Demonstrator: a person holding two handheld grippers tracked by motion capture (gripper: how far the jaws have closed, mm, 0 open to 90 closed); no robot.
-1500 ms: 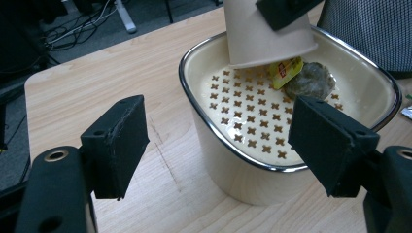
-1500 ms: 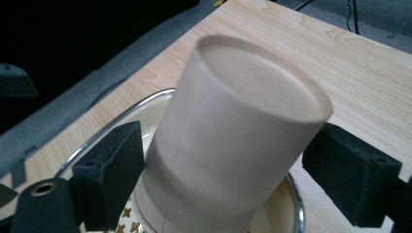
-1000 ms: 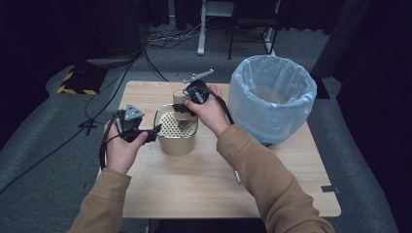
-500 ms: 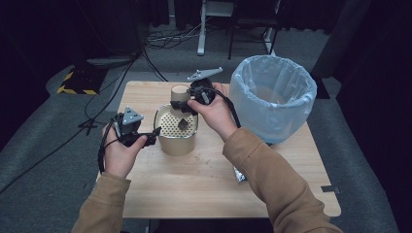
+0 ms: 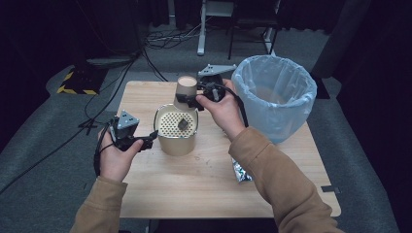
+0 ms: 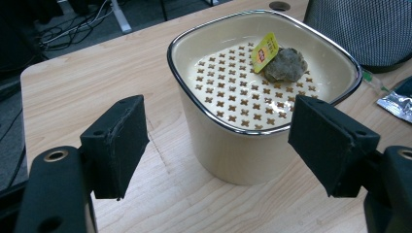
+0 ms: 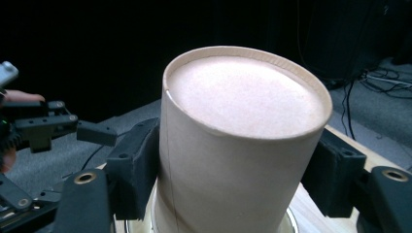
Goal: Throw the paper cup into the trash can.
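Observation:
A brown paper cup (image 5: 186, 87) (image 7: 238, 141) hangs bottom up over the far rim of a cream container (image 5: 177, 141) (image 6: 218, 126), with my right gripper (image 5: 195, 97) (image 7: 238, 170) shut on its sides. The container's perforated insert carries a used tea bag (image 5: 183, 124) (image 6: 286, 64) with a yellow tag (image 6: 265, 46). My left gripper (image 5: 149, 138) (image 6: 226, 141) stands open just left of the container, its jaws wide and nothing between them. It also appears at the left of the right gripper view (image 7: 48, 128).
A bin lined with a pale blue bag (image 5: 274, 97) stands at the table's far right corner. A crumpled foil wrapper (image 5: 240, 171) (image 6: 398, 104) lies on the wood right of the container. Cables run over the floor behind the table.
My right gripper has lifted the cup a little and carried it slightly right, above the container's far rim. The left gripper has stayed beside the container.

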